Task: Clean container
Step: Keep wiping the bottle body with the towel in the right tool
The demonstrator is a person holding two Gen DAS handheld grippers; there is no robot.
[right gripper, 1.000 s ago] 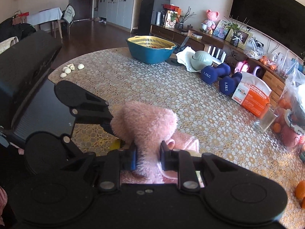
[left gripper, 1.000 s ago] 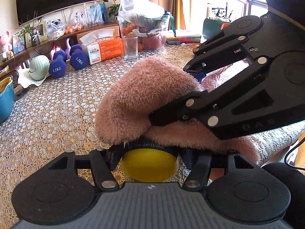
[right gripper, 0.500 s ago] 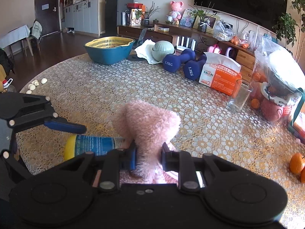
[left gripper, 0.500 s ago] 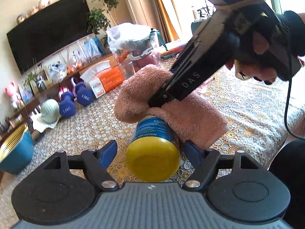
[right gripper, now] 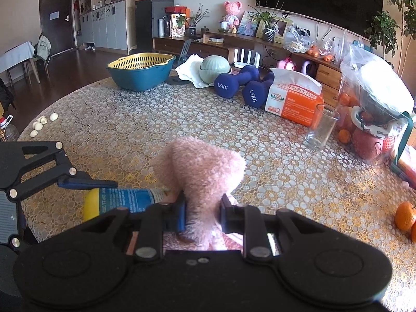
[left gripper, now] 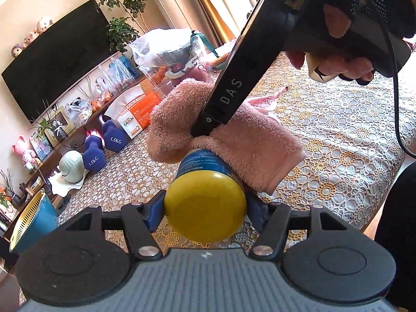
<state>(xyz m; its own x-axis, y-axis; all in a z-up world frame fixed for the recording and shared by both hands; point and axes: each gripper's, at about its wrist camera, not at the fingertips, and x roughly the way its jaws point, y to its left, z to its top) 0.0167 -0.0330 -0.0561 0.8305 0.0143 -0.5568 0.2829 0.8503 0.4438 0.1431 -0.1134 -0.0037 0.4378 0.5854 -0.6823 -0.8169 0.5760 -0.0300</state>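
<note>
A blue-labelled container with a yellow cap (left gripper: 205,215) lies on its side above the table, and my left gripper (left gripper: 205,212) is shut on its cap end. A fluffy pink towel (left gripper: 234,140) is draped over the container's far end. In the right wrist view the same container (right gripper: 124,199) points toward the pink towel (right gripper: 200,171), which my right gripper (right gripper: 202,214) pinches shut between its fingers. The right gripper's body (left gripper: 247,72) comes down from the upper right in the left wrist view, held by a hand (left gripper: 338,62). The container's far end is hidden by the towel.
On the lace-covered round table (right gripper: 156,119) stand two blue dumbbells (right gripper: 234,85), an orange tissue box (right gripper: 293,101), an empty glass (right gripper: 321,127), a blue and yellow basket (right gripper: 140,72), bagged items (right gripper: 377,104), oranges (right gripper: 404,215) and garlic cloves (right gripper: 41,124).
The towel has slid further along the container toward its far end, baring more blue label. The left gripper's fingers have come in against the yellow cap. Both views have tilted.
</note>
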